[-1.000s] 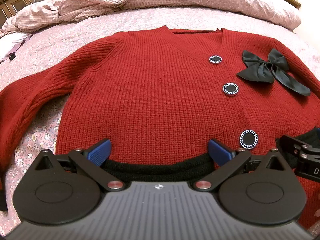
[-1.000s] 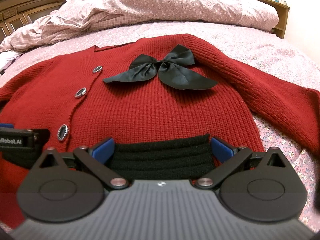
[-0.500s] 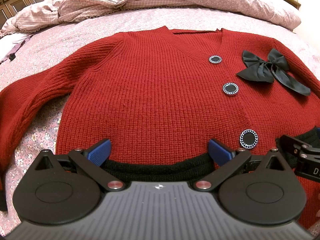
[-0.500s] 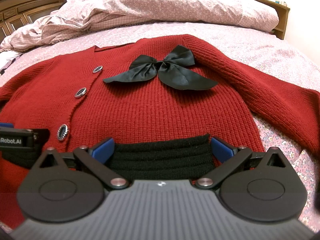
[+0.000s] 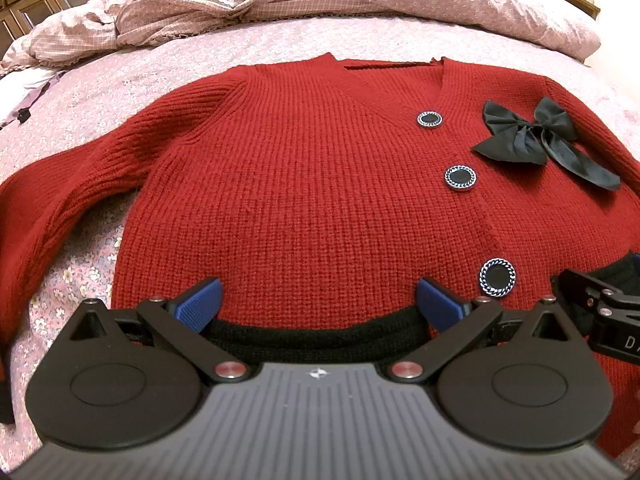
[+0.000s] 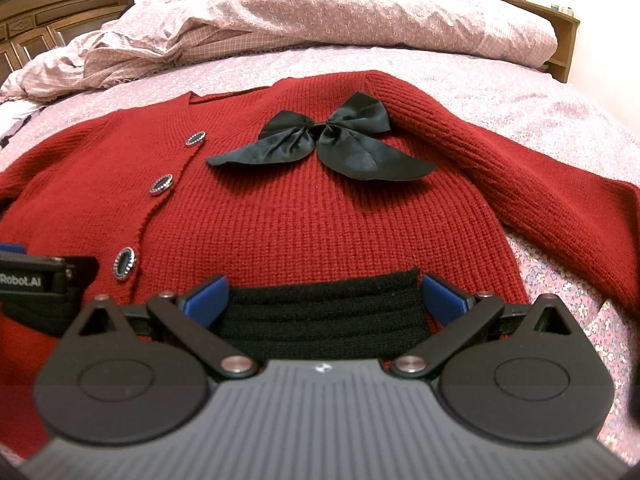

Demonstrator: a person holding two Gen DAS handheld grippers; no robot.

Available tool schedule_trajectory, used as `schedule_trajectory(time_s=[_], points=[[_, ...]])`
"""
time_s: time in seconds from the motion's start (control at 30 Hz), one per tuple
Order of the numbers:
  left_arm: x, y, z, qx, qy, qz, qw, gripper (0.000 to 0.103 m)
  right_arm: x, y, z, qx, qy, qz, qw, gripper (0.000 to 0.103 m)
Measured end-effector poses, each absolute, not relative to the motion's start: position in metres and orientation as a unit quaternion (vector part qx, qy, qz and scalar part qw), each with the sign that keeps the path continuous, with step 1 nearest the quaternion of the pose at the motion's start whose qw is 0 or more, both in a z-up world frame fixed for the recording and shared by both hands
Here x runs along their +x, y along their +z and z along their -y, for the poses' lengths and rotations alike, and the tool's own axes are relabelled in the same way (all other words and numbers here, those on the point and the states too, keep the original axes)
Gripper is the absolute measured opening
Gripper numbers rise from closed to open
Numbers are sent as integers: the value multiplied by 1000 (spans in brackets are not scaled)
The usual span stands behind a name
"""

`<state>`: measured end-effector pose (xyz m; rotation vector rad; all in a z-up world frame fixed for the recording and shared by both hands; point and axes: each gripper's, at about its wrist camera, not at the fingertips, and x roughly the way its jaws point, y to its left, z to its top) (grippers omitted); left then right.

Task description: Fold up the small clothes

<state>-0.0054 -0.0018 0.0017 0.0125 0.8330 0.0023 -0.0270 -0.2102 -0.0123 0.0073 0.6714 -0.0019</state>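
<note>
Both grippers poised at the hem, first fold not yet made

The red cardigan [image 5: 304, 184] lies flat, buttoned, on the pink floral bedspread [image 6: 560, 120]. Left gripper [image 5: 318, 304] and right gripper [image 6: 325, 300] have their jaws spread apart over the black hem band [image 6: 320, 312], gripping nothing. Next, I judge: pinch hem, lift evenly. No containers in view.

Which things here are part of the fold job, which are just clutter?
Job:
- red cardigan, spread flat, buttoned, black bow on its chest
- black hem band
- left gripper and right gripper, both open at the hem

Lying about:
- pink floral bedsheet
- bunched pink duvet
- wooden headboard
</note>
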Motion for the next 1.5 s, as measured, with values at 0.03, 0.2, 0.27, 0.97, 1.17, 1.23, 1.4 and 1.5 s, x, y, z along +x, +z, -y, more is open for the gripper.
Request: schedule_trajectory(time_s=[0.03, 0.2, 0.27, 0.97, 1.17, 1.23, 1.4, 1.5], points=[[-5, 2, 2, 6, 1, -405, 914, 103, -28, -13, 210, 3, -1, -329, 944, 103], [-5, 2, 2, 6, 0, -404, 915, 103, -28, -12, 210, 4, -1, -329, 944, 103], [-6, 1, 1, 5, -1, -404, 915, 103, -27, -12, 210, 6, 0, -330, 944, 103], [-16, 35, -6, 11, -19, -395, 919, 103, -29, 35, 313, 50, -92, -293, 950, 103], [-18, 38, -2, 14, -25, -399, 917, 103, -18, 45, 364, 40, -151, -285, 946, 103], [-15, 40, -1, 10, -25, -402, 915, 103, -15, 46, 377, 42, -161, -288, 943, 103], [-9, 44, 3, 12, -23, -402, 915, 103, -13, 46, 402, 50, -176, -296, 938, 103], [-6, 46, 6, 13, -25, -406, 913, 103, -14, 43, 411, 56, -178, -303, 935, 103]])
